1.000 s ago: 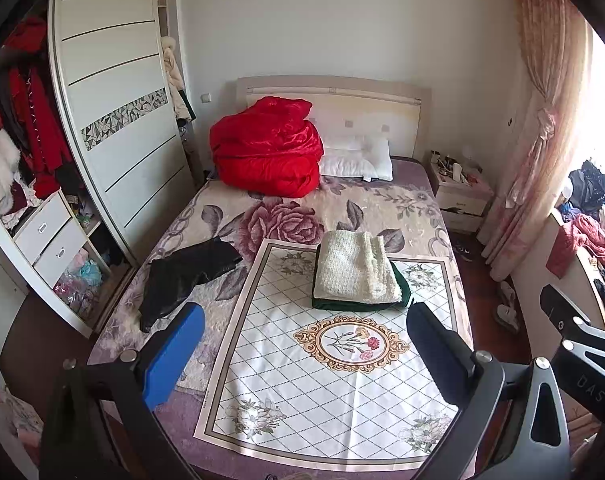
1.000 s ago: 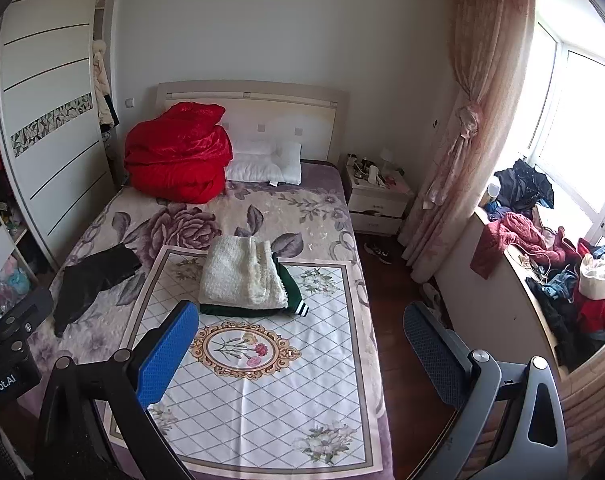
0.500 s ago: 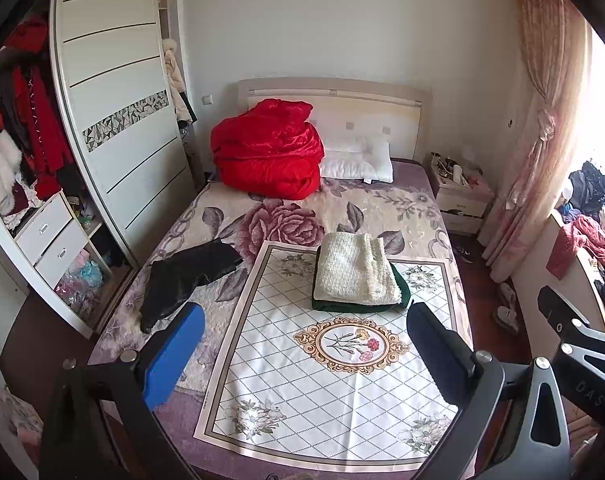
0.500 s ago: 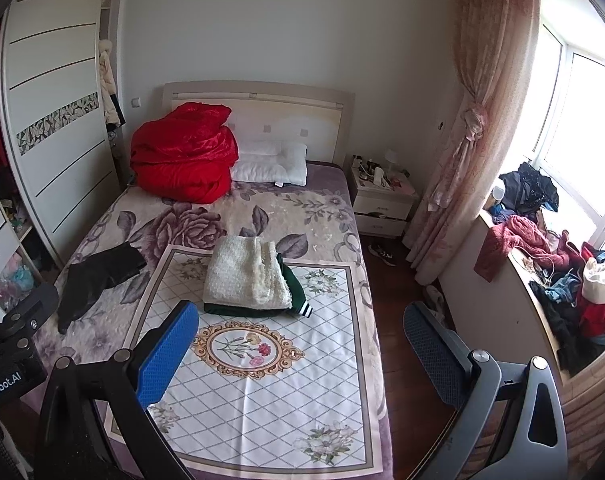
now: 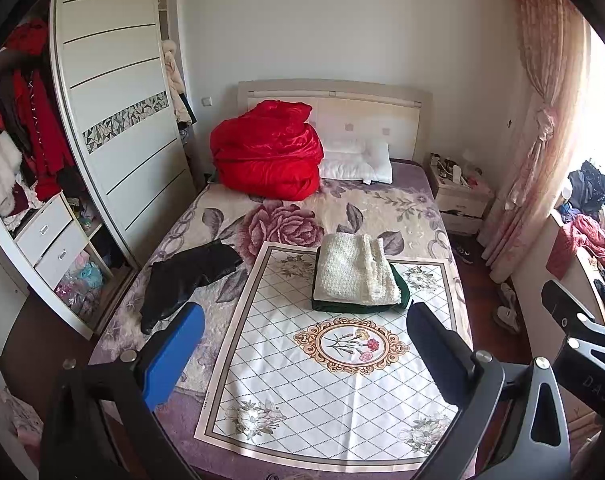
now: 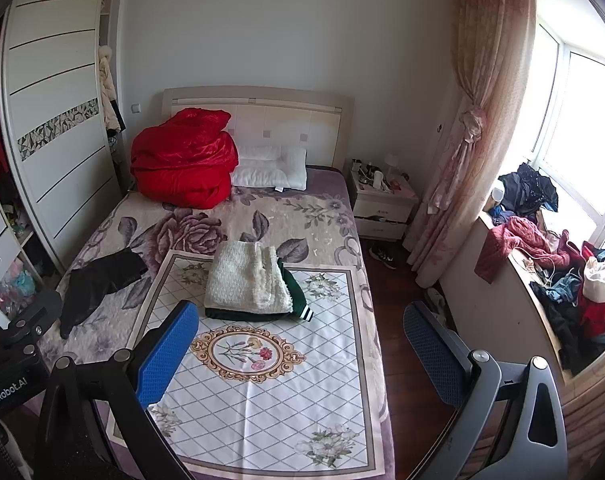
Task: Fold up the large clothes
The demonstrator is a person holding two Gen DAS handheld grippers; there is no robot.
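A folded cream knit [image 5: 356, 272] lies on a folded dark green garment [image 5: 400, 294] on the white patterned mat [image 5: 322, 392] on the bed; both show in the right wrist view, cream [image 6: 246, 280] on green [image 6: 296, 300]. A crumpled black garment [image 5: 188, 280] lies unfolded on the bed's left side, also in the right wrist view [image 6: 98, 284]. My left gripper [image 5: 302, 350] is open and empty, held above the bed's foot. My right gripper [image 6: 302, 348] is open and empty, above the mat's right part.
A red quilt [image 5: 268, 152] and white pillow [image 5: 356, 160] sit at the headboard. A wardrobe [image 5: 114, 120] stands left, a nightstand [image 6: 382, 204] right of the bed. A windowsill [image 6: 542, 280] piled with clothes is at the right.
Both grippers have drifted slightly; the view has shifted a little. Nothing on the bed has moved.
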